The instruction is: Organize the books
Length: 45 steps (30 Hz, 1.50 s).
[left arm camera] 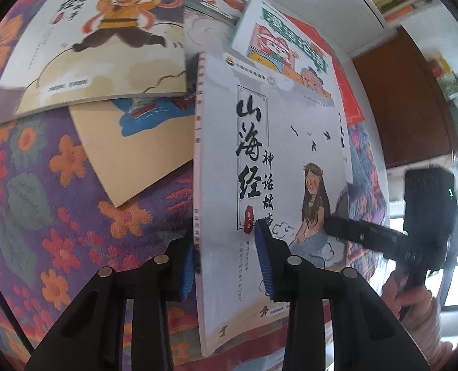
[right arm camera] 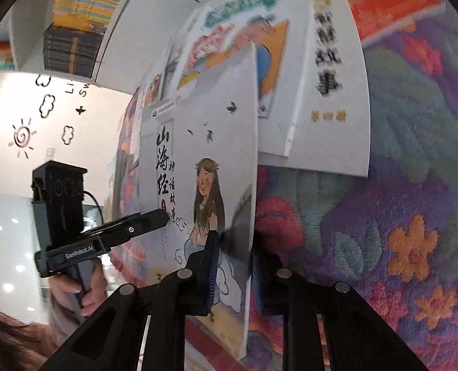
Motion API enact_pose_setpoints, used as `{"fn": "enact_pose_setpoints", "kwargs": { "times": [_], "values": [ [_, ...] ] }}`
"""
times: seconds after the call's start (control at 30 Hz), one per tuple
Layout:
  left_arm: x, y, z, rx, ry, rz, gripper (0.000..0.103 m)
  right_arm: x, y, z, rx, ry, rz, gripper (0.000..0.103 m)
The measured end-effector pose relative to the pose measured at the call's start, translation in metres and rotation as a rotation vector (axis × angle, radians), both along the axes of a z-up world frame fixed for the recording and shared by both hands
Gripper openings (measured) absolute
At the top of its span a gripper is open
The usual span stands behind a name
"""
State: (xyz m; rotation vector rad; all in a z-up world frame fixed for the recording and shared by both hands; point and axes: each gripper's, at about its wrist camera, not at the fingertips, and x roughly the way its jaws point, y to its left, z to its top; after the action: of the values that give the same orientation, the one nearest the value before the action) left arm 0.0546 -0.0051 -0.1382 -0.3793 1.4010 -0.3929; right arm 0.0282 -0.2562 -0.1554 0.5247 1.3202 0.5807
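**Both grippers clamped on one raised book**

The grey book (left arm camera: 278, 160), its cover showing a long-haired woman and black brush lettering, is held on edge above the floral cloth (left arm camera: 43, 204), cover facing the right side of the left wrist view.

Left gripper (left arm camera: 225, 259): jaws narrow, clamped on the grey book at its spine edge near the lower end. One blue pad (left arm camera: 264, 266) lies flat on the cover; the other sits behind the spine.

Right gripper (right arm camera: 232, 266): jaws narrow, clamped on the opposite long edge of the same book. The near finger (right arm camera: 208, 266) presses on the cover beside the woman's figure; the far finger is behind the book and mostly hidden. In the left wrist view this gripper reaches in from the right, with a hand (left arm camera: 414, 303) on its handle.

In the right wrist view, the left gripper enters from the left, its black finger touching the cover by the lettering, and a hand (right arm camera: 74, 293) grips the handle below.

Other books lie on the cloth behind the held one:
- a beige book (left arm camera: 99, 40) with a leaping figure in orange, at upper left;
- a tan book (left arm camera: 130, 145) — partly under the beige one;
- a comic-style book (left arm camera: 284, 46) with green title lettering, resting over a red book (left arm camera: 346, 92);
- a white book (right arm camera: 327, 77) with bold black characters, flat on the cloth at the right.

Shelved books (right arm camera: 83, 15) stand in the background — detail too blurred to read.
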Motion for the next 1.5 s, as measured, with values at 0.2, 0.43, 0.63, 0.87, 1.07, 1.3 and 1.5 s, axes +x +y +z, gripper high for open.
{"fn": "enact_pose_setpoints", "kwargs": {
  "times": [0.2, 0.43, 0.63, 0.87, 1.07, 1.3, 1.5],
  "values": [
    [-0.007, -0.003, 0.013, 0.066, -0.038, -0.045, 0.025, -0.005, 0.008, 0.014, -0.013, -0.038, -0.006, 0.016],
    [-0.008, -0.012, 0.027, 0.089, -0.067, -0.043, 0.024, -0.011, 0.026, 0.033, -0.036, -0.106, 0.027, 0.015],
    [-0.010, 0.006, 0.043, 0.078, -0.091, -0.049, 0.024, -0.014, 0.036, 0.043, -0.030, -0.128, 0.029, 0.015],
    [-0.012, 0.024, 0.060, 0.063, -0.127, -0.036, 0.024, -0.015, 0.062, 0.059, -0.032, -0.167, 0.035, 0.015],
    [-0.015, 0.050, 0.073, 0.043, -0.150, -0.016, 0.024, -0.017, 0.087, 0.069, -0.033, -0.182, 0.053, 0.015],
    [-0.015, 0.086, 0.085, 0.027, -0.165, -0.001, 0.024, -0.016, 0.120, 0.084, -0.032, -0.214, 0.070, 0.015],
    [-0.015, 0.124, 0.095, 0.008, -0.179, 0.024, 0.024, -0.012, 0.155, 0.097, -0.034, -0.245, 0.089, 0.015]
  ]
}}
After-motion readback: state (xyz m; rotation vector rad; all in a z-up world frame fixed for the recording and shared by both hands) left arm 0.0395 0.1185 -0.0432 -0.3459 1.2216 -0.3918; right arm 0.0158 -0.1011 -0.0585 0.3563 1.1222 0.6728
